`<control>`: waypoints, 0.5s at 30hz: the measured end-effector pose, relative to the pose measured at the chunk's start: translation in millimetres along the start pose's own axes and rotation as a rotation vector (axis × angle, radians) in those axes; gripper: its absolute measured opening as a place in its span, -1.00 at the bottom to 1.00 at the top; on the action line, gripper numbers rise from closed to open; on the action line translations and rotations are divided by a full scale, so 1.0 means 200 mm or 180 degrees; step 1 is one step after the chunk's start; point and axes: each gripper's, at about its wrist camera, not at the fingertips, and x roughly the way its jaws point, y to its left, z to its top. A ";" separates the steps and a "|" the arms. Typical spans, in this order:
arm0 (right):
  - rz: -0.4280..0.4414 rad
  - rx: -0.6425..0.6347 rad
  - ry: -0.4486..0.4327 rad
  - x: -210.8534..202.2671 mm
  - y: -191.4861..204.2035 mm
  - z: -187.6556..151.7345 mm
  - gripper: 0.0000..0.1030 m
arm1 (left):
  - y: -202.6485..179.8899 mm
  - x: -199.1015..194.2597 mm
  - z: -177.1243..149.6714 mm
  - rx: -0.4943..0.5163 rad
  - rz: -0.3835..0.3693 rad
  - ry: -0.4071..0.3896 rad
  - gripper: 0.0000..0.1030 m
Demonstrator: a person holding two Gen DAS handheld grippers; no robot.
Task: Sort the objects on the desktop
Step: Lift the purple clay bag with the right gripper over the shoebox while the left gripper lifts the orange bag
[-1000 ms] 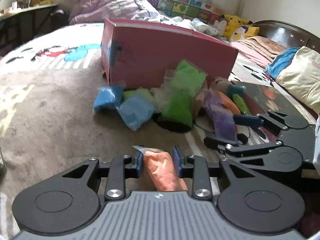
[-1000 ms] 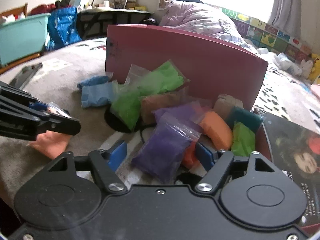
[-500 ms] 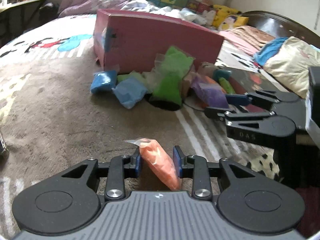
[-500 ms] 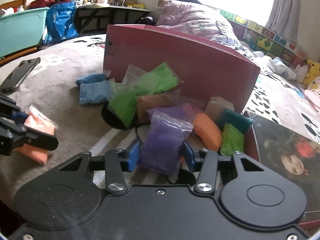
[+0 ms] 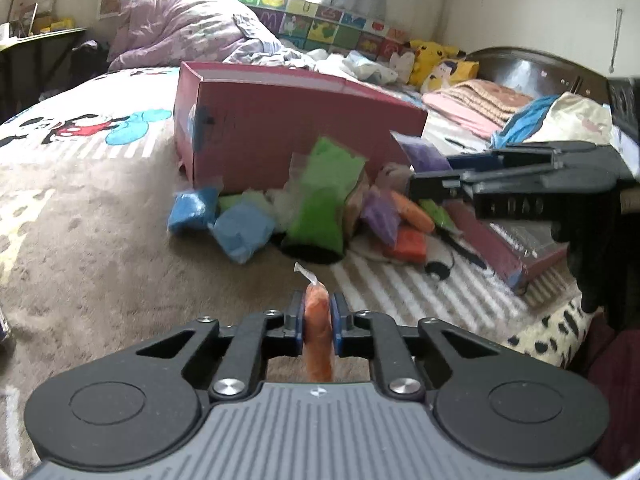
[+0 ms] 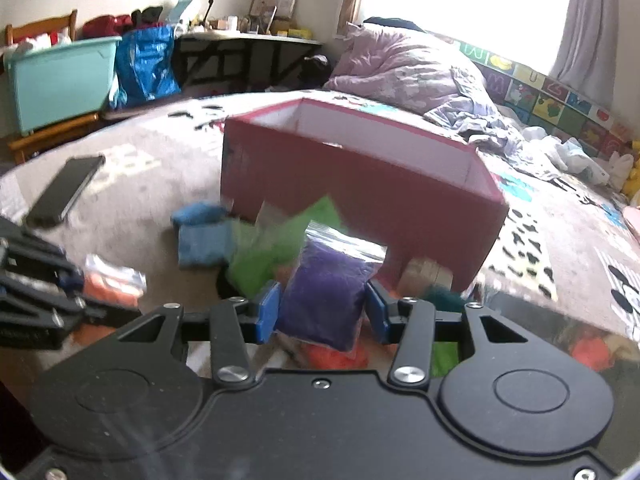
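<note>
My left gripper [image 5: 317, 322] is shut on an orange bag [image 5: 318, 332], held edge-on above the blanket, short of the pile. My right gripper [image 6: 323, 312] is shut on a purple bag [image 6: 326, 292] and holds it in the air in front of the pink box [image 6: 360, 184], whose open top shows white inner walls. From the left wrist view the right gripper [image 5: 432, 178] comes in from the right with the purple bag [image 5: 424, 156] by the pink box [image 5: 288, 136]. Blue bags [image 5: 224, 220], a green bag [image 5: 324, 196] and other coloured bags lie against the box front.
A phone [image 6: 64, 190] lies on the blanket to the left. A glossy book [image 5: 508, 236] sits right of the pile. Bedding, pillows and plush toys lie behind the box. A teal bin [image 6: 60, 80] and a desk stand at the back left.
My right gripper closed on the purple bag and lifted it off the pile toward the box. My left gripper rose with the orange bag, which now stands edge-on and squeezed tighter.
</note>
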 end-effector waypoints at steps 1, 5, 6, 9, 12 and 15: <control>0.0031 0.0034 -0.0015 0.00 -0.02 0.03 -0.11 | 0.00 0.00 0.01 -0.0008 -0.0011 -0.0020 -0.76; 0.0140 0.0148 -0.0075 0.01 -0.11 0.16 -0.12 | -0.03 0.02 0.04 0.0012 -0.0049 -0.0089 -0.76; 0.0160 0.0162 -0.0087 0.02 -0.12 0.19 -0.12 | -0.04 0.03 0.05 0.0010 -0.0068 -0.0109 -0.76; 0.0174 0.0160 -0.0092 0.04 -0.17 0.28 -0.12 | -0.05 0.05 0.06 0.0014 -0.0113 -0.0139 -0.76; 0.0164 0.0154 -0.0055 0.09 -0.22 0.36 -0.12 | -0.06 0.08 0.08 0.0014 -0.0156 -0.0152 -0.76; 0.0154 0.0148 -0.0017 0.14 -0.27 0.44 -0.12 | -0.06 0.09 0.09 -0.0009 -0.0209 -0.0182 -0.77</control>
